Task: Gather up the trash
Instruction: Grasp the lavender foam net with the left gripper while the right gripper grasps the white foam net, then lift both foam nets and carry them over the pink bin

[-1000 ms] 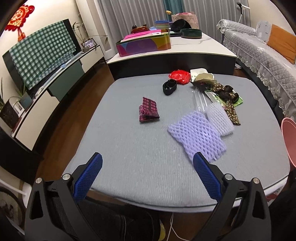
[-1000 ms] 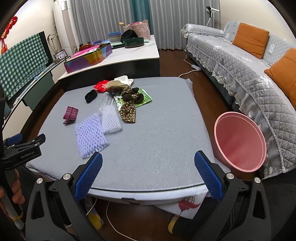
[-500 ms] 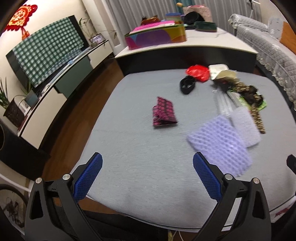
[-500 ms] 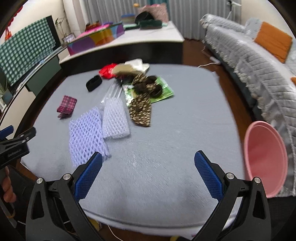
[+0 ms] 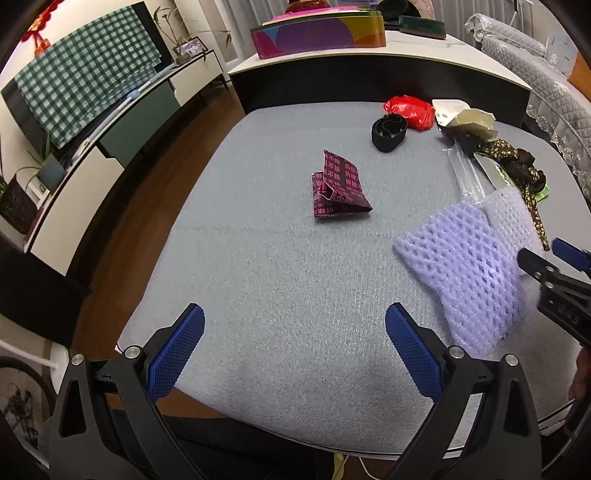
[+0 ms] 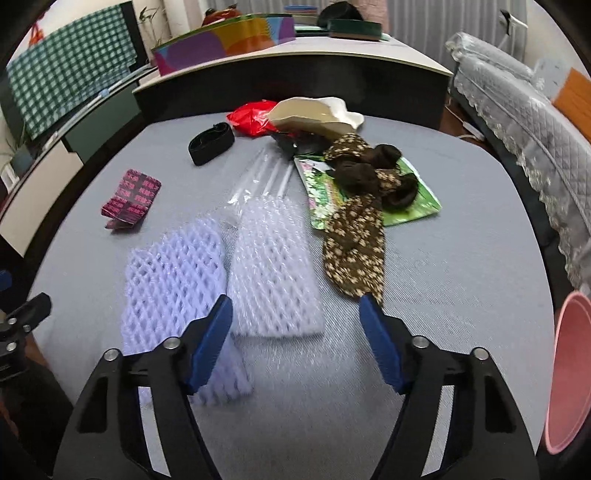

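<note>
Trash lies on a grey padded table [image 5: 280, 280]. A purple foam net [image 6: 173, 280] and a white foam net [image 6: 275, 269] lie side by side. A magenta folded wrapper [image 5: 338, 188], a black band [image 5: 388, 131], a red bag [image 5: 408, 109], clear plastic sleeves [image 6: 262, 177], a green packet [image 6: 402, 199] and brown floral cloth [image 6: 356, 240] are farther back. My right gripper [image 6: 295, 339] is open, low over the white net's near edge. My left gripper [image 5: 291, 350] is open and empty above the table's near left part. A pink bin [image 6: 569, 376] stands at the right.
A white-topped counter [image 5: 388, 59] with a colourful box [image 5: 321, 35] stands behind the table. A grey sofa [image 6: 524, 107] runs along the right. A TV cabinet [image 5: 92, 122] with a green checked cloth is at the left, across wooden floor.
Both grippers have moved forward and lower over the table. The right one has closed in on the foam nets and narrowed a little; the left has shifted toward the magenta wrapper.
</note>
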The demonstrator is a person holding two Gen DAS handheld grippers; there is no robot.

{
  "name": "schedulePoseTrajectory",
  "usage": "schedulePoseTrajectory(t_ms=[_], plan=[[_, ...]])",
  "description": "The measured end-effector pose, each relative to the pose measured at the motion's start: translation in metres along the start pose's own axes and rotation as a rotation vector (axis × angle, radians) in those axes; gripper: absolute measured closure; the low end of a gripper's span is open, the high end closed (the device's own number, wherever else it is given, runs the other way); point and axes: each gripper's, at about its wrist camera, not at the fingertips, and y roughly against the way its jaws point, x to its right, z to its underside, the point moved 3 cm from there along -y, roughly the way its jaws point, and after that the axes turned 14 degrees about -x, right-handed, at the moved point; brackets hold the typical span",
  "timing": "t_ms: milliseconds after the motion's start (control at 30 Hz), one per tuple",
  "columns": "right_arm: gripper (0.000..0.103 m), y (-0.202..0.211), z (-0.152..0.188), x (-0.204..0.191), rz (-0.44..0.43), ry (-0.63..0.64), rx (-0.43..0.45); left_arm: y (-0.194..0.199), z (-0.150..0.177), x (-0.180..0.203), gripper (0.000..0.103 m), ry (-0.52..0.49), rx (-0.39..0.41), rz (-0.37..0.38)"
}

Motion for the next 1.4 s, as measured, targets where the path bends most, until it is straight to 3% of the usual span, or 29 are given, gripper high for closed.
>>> schedulePoseTrajectory(t_ms=[67,133,200,467,567,733,833,933,1000,1067,1100,1133,1400], plan=[[0.051,-0.008,-0.002,-0.002,0.002,0.006,-0.011,0.000,0.000,0.001,0.008,-0.004,0.000,0.003],[0.078,-0.012,-0.002,-0.004,-0.024,0.026,-0.026,0.001,0.000,0.004,0.008,-0.012,0.005,0.001],[0.089,-0.005,-0.001,-0.009,0.003,0.063,-0.006,0.001,0.000,0.005,0.008,-0.018,0.010,-0.004],[0.091,0.042,0.017,0.005,0.021,0.061,0.059,0.012,-0.001,0.011,0.008,-0.014,0.052,0.000],[0.091,0.084,0.034,0.022,0.034,0.016,0.087,0.014,-0.007,0.018,0.008,-0.014,0.048,0.058],[0.091,0.124,0.063,0.038,0.030,-0.048,0.139,0.004,-0.010,0.057,0.008,-0.080,-0.032,0.218],[0.091,0.132,0.080,0.044,0.037,-0.058,0.134,-0.003,-0.007,0.085,0.012,-0.147,-0.051,0.228],[0.091,0.138,0.093,0.048,0.073,-0.056,0.141,-0.012,-0.002,0.112,0.020,-0.214,-0.078,0.225],[0.091,0.141,0.097,0.050,0.076,-0.059,0.146,-0.016,0.002,0.118,0.040,-0.219,-0.101,0.234],[0.091,0.147,0.102,0.052,0.087,-0.059,0.155,-0.017,0.004,0.121,0.081,-0.225,-0.105,0.219],[0.090,0.150,0.105,0.053,0.093,-0.059,0.159,-0.016,0.006,0.122,0.087,-0.232,-0.099,0.203],[0.090,0.154,0.108,0.053,0.097,-0.058,0.162,-0.012,0.008,0.121,0.090,-0.233,-0.086,0.202],[0.090,0.175,0.127,0.049,0.117,-0.052,0.188,0.053,0.030,0.097,0.091,-0.261,0.069,0.252]])
